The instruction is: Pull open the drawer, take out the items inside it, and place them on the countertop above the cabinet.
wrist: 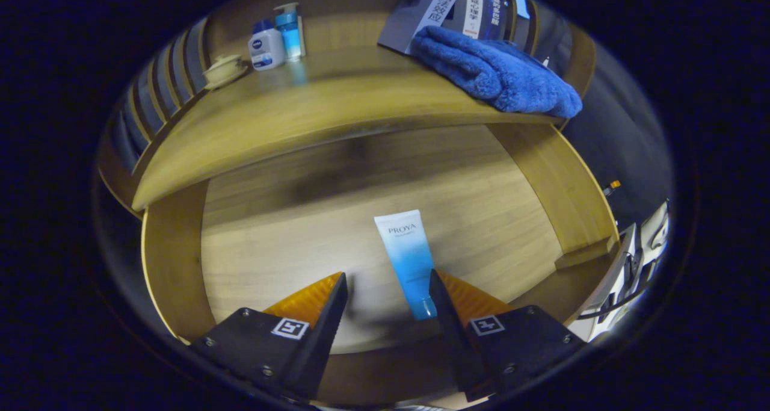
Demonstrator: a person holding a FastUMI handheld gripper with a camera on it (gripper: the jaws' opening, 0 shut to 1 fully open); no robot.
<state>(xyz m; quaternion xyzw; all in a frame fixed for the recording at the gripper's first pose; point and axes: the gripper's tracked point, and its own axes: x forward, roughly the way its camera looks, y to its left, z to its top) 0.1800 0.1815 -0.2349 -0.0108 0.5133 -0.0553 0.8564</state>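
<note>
Drawer (252, 242): we see it pulled open under the bench (289, 122).
Tube (409, 260): lying flat on the drawer floor, its cap end beside our right finger.
Gripper (388, 284): spread wide, holding nothing.
Bench top: blue towel (499, 71), two bottles (277, 38), small cup (224, 69).

Inside the open drawer (252, 248), bare floor lies left of the tube (408, 260), which hugs the wide-spread gripper's (388, 284) right finger.
</note>
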